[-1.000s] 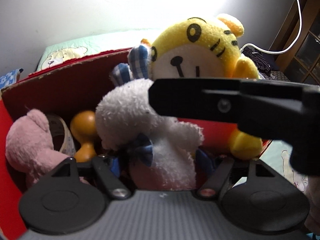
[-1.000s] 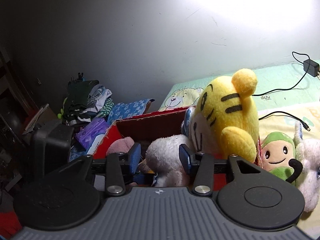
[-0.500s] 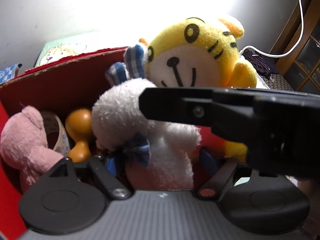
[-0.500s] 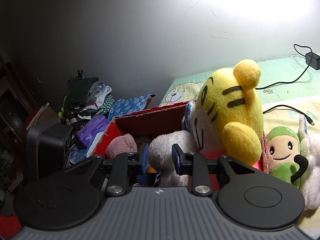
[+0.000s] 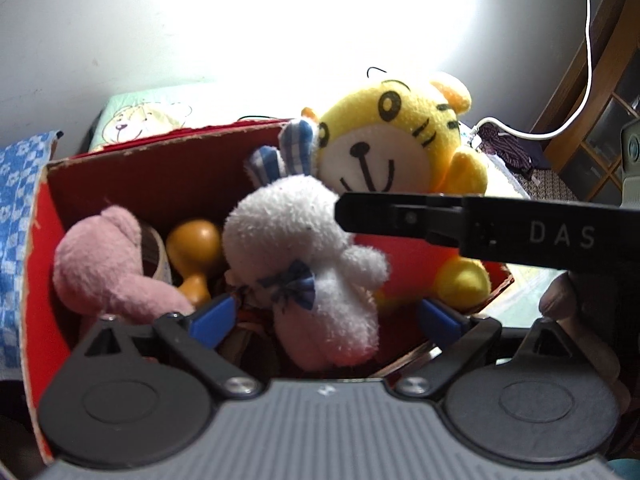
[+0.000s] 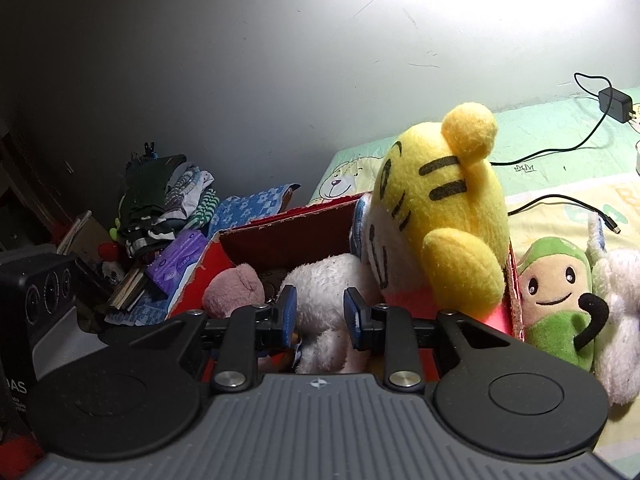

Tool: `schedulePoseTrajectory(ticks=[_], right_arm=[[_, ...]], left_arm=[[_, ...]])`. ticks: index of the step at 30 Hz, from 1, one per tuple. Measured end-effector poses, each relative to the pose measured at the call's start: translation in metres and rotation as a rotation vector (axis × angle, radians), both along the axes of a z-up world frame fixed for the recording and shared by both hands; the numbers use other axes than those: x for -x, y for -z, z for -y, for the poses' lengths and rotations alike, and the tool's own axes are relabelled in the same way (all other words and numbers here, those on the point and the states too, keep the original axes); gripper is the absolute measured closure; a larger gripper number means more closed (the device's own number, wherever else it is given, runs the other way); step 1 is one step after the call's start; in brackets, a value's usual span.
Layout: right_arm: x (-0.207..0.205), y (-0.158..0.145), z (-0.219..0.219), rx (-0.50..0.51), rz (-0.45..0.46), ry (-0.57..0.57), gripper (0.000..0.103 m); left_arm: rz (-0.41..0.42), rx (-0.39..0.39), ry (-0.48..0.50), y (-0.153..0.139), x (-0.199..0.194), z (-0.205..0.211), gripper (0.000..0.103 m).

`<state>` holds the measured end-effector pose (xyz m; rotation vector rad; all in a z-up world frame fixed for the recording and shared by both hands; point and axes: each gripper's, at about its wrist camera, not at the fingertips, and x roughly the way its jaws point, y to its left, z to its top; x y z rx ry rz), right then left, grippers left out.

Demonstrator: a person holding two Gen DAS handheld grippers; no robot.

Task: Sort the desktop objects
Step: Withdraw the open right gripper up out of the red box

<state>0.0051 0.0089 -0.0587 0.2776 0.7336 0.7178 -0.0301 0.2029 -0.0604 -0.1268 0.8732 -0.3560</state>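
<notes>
Right gripper (image 6: 319, 317) closed on white plush (image 5: 308, 256), blue pads pressing its body from both sides, just above red box (image 5: 36, 248). Left gripper (image 5: 326, 318) spread wide open, fingers either side of the same plush, apart from it. Inside box: pink plush (image 5: 104, 264), tape roll (image 5: 154, 250), orange wooden piece (image 5: 194, 248), with yellow tiger (image 5: 400, 148) upright at the right end; green doll (image 6: 556, 292) outside, beside the box wall.
</notes>
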Motion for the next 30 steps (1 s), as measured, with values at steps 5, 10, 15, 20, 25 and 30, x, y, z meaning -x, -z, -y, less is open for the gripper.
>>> schedulePoseTrajectory(ticks=[5,10,15,20,25,30], right_arm=[[0.003,-0.001,-0.002,0.005,0.002,-0.012,0.074],[0.006,-0.001,-0.001,0.014,-0.003,-0.009,0.074],[0.007,0.0,0.001,0.036,-0.009,0.015,0.073],[0.007,0.002,0.003,0.048,-0.02,0.037,0.073],[0.011,0.0,0.009,0.039,-0.013,0.059,0.073],[0.016,-0.001,0.013,0.042,-0.006,0.065,0.073]], left_arm=[[0.0,-0.012,-0.077,-0.005,-0.007,-0.012,0.005],[-0.016,-0.062,-0.129,-0.006,-0.009,-0.013,0.005],[-0.029,-0.133,-0.169,-0.006,-0.008,-0.008,0.005],[-0.036,-0.168,-0.184,-0.007,-0.008,-0.004,0.005],[-0.049,-0.182,-0.209,-0.007,-0.008,-0.005,0.005],[-0.058,-0.208,-0.235,-0.009,-0.005,-0.003,0.005]])
